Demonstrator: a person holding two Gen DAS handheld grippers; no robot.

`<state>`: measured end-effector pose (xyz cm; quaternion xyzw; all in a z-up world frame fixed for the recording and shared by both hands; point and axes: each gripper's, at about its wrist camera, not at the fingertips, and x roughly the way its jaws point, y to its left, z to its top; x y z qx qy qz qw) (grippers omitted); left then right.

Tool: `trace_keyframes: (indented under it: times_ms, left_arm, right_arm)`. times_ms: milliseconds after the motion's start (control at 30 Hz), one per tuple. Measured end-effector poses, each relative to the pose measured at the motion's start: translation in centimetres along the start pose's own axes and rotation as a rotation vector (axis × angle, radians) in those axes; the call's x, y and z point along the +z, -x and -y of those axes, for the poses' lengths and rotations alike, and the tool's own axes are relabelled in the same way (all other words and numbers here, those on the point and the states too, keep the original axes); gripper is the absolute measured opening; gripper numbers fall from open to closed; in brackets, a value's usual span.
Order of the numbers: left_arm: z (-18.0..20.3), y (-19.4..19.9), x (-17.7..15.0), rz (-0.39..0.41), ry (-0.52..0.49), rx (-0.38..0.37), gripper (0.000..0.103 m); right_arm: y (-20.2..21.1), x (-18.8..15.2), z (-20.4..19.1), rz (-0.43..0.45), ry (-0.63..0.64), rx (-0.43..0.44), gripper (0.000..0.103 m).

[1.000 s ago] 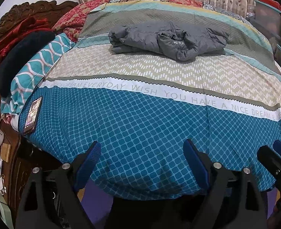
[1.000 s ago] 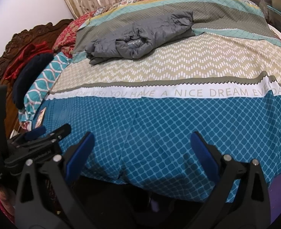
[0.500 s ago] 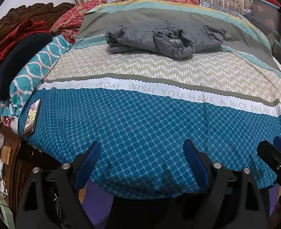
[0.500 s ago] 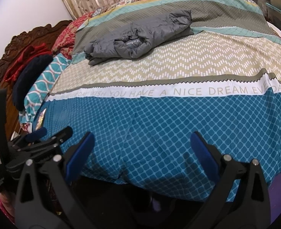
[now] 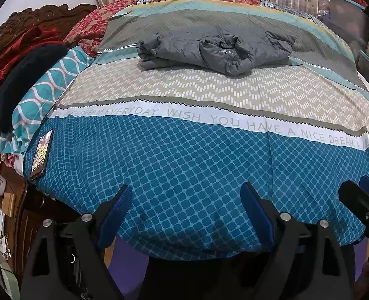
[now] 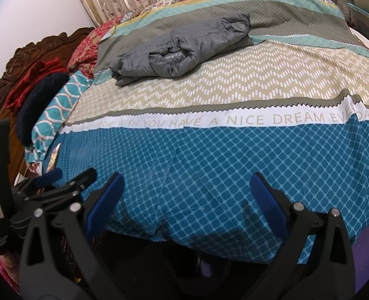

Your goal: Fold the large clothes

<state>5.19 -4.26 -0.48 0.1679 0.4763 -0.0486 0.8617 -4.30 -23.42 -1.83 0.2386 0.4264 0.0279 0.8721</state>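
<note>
Grey jacket (image 5: 214, 50) lies bundled on the far half of the bedspread (image 5: 184, 165), well apart from both tools. Left gripper (image 5: 187, 210) and right gripper (image 6: 184, 197) hover at the near edge, jaws wide, holding nothing. Phone (image 5: 41, 155) at left edge.

Two handheld grippers are showing. The left gripper (image 5: 185, 208) is wearing matte black triangular arms with cut-out slots, round silver screws near each joint, and ridged royal-blue pads (image 5: 115, 211) lining its fingers. The right gripper (image 6: 184, 201) is looking identical: black frame, silver screws, blue pads (image 6: 265, 203). No skin or sleeve is clearly showing.
</note>
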Motion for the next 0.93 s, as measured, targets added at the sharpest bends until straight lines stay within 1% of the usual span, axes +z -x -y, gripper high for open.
trace_keyframes:
  times_ms: [367,633,933]
  left_arm:
    - [0.15,-0.02,-0.11,-0.002,-0.001,0.0,0.093]
    - [0.11,-0.16,-0.29,-0.003,-0.008,-0.018,0.093]
    - [0.05,-0.93,-0.34,-0.04,-0.009,-0.026,0.093]
  right_arm:
    - [-0.05,-0.08,0.0,0.0,-0.002,-0.001,0.096]
    - [-0.08,-0.1,-0.03,-0.001,-0.003,-0.001,0.096]
    - [-0.18,-0.28,-0.01,-0.003,-0.006,-0.003,0.096]
